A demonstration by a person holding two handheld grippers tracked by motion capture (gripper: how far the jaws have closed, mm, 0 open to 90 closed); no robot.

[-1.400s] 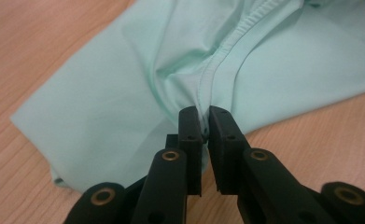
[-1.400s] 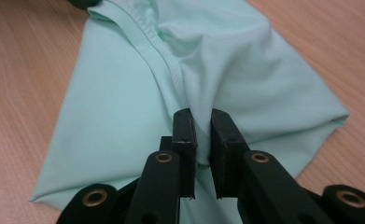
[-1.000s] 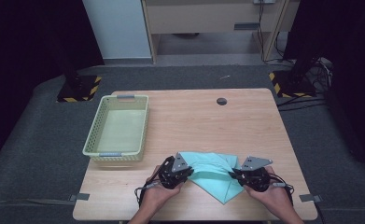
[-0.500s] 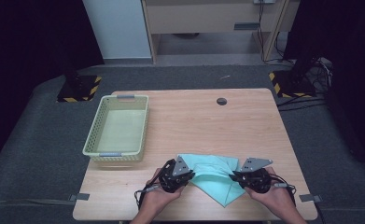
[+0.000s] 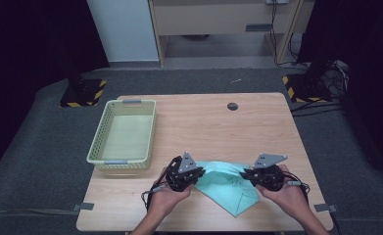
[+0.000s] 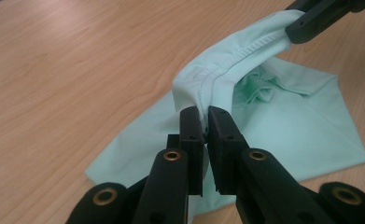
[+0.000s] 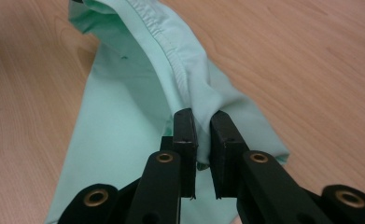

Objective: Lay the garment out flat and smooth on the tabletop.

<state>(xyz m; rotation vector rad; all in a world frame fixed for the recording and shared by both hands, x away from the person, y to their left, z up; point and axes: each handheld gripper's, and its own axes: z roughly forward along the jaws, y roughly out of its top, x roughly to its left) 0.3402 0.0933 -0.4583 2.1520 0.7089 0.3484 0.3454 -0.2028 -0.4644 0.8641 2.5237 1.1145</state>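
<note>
Keep both grippers, left gripper [image 6: 204, 122] and right gripper [image 7: 202, 125], clamped on the mint garment's [image 5: 227, 182] hem, lifting evenly beside the basket [image 5: 124, 132].

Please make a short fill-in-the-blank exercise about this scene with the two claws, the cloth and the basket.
1. Each claw, the left claw and the right claw, is shut on the hemmed edge of the mint-green ____.
2. The yellow-green basket stands on the ____ side of the table in the high view.
3. Inside, the basket is ____.
4. The lower part of the cloth rests on the ____.

Missing words: cloth; left; empty; table
</note>
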